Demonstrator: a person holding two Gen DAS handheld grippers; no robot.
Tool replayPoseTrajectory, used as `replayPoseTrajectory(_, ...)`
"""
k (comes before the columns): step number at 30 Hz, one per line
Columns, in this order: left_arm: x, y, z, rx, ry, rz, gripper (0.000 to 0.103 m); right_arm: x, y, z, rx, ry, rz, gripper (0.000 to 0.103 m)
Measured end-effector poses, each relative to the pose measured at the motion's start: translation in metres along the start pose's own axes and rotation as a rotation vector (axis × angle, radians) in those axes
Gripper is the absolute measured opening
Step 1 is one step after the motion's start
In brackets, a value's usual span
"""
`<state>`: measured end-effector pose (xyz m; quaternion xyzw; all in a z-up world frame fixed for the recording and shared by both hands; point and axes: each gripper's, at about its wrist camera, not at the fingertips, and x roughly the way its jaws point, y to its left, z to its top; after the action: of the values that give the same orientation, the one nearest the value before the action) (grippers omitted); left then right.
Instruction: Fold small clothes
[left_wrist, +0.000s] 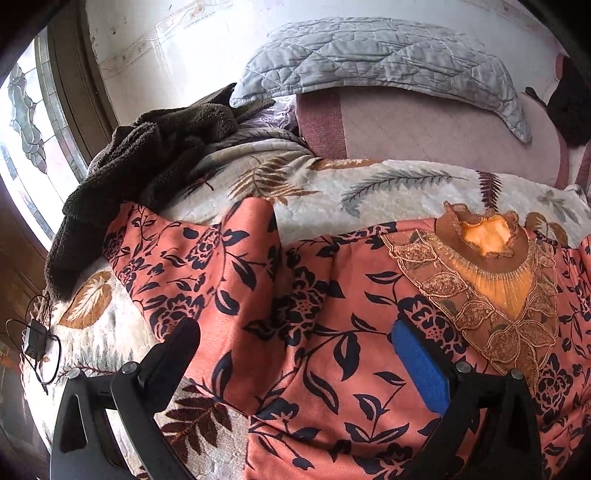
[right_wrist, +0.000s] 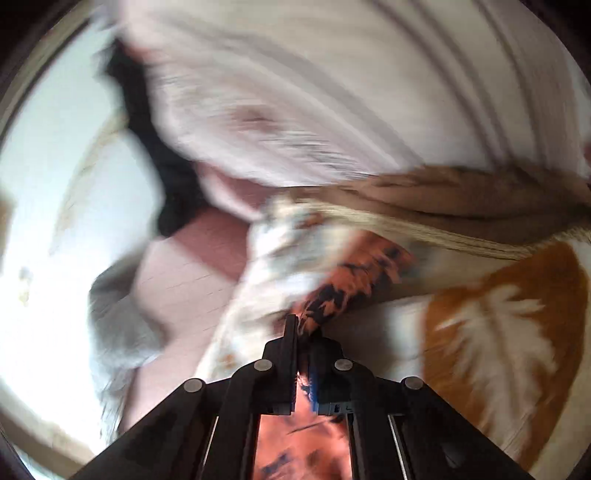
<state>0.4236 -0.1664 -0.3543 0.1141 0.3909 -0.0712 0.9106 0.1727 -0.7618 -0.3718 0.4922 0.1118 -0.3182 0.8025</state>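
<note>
The top (left_wrist: 332, 332) lies flat on the bed (left_wrist: 369, 188). It looks soft, light; edges grip best. Left gripper (left_wrist: 295, 354) hangs spread above it; right gripper (right_wrist: 303, 332) pinches a fold.

Gripper: I see my left gripper (left_wrist: 295, 332) with jaws spread wide, one black finger (left_wrist: 173, 350) at left, one blue pad (left_wrist: 421, 369) at right, nothing between them but cloth below.
Top: an orange top (left_wrist: 303, 314) with dark flowers lies flat under the gripper; its sleeve (left_wrist: 192, 258) reaches left.
Collar: a brown frilled collar (left_wrist: 484, 236) with lace sits at right.
Blanket: a leaf-print blanket (left_wrist: 332, 184) lies beneath the top.
Fleece: a dark fleece (left_wrist: 147, 162) is heaped at left.
Pillow: a grey quilted pillow (left_wrist: 376, 55) lies beyond.
Charger: a black charger (left_wrist: 35, 338) with cord rests at the blanket's left edge.
</note>
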Motion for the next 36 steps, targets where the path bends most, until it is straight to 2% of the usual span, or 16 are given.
replayPoseTrajectory(5, -0.021, 0.034, 0.011, -0.067, -0.049, 0.007, 0.103, -0.055, 0.123, -0.054, -0.182, 0.089, 0.233, 0.005)
replayPoseTrajectory(7, -0.029, 0.051, 0.012, -0.093, -0.076, 0.029, 0.103, -0.073, 0.171, -0.090, -0.247, 0.137, 0.330, 0.006)
replayPoseTrajectory(11, -0.036, 0.087, 0.010, -0.149, -0.080, 0.045, 0.103, -0.085, 0.245, -0.185, -0.321, 0.252, 0.457, 0.008)
replayPoseTrajectory(14, -0.033, 0.111, 0.005, -0.187, -0.069, 0.079, 0.103, -0.079, 0.278, -0.266, -0.352, 0.351, 0.486, 0.008)
replayPoseTrajectory(16, -0.028, 0.127, 0.003, -0.223, -0.041, 0.072, 0.103, -0.066, 0.289, -0.318, -0.334, 0.463, 0.475, 0.008)
replayPoseTrajectory(18, -0.024, 0.138, 0.001, -0.257, -0.027, 0.067, 0.103, -0.053, 0.292, -0.361, -0.331, 0.554, 0.455, 0.009)
replayPoseTrajectory(20, -0.022, 0.142, -0.001, -0.261, -0.019, 0.068, 0.103, -0.041, 0.298, -0.389, -0.363, 0.638, 0.437, 0.009)
replayPoseTrajectory(22, -0.022, 0.142, -0.001, -0.257, -0.016, 0.060, 0.103, -0.052, 0.295, -0.404, -0.422, 0.704, 0.467, 0.009)
replayPoseTrajectory(24, -0.023, 0.138, -0.001, -0.250, -0.020, 0.056, 0.103, -0.060, 0.296, -0.411, -0.513, 0.734, 0.482, 0.009)
replayPoseTrajectory(27, -0.025, 0.125, 0.000, -0.226, -0.026, 0.039, 0.103, -0.071, 0.289, -0.405, -0.599, 0.745, 0.505, 0.009)
replayPoseTrajectory(30, -0.020, 0.113, 0.000, -0.212, -0.005, 0.006, 0.103, -0.070, 0.279, -0.396, -0.613, 0.765, 0.468, 0.009)
replayPoseTrajectory(33, -0.012, 0.106, -0.001, -0.215, 0.030, -0.015, 0.103, -0.063, 0.271, -0.406, -0.638, 0.860, 0.470, 0.009)
replayPoseTrajectory(36, -0.011, 0.101, -0.003, -0.196, 0.028, 0.004, 0.103, -0.070, 0.256, -0.420, -0.716, 0.949, 0.498, 0.009)
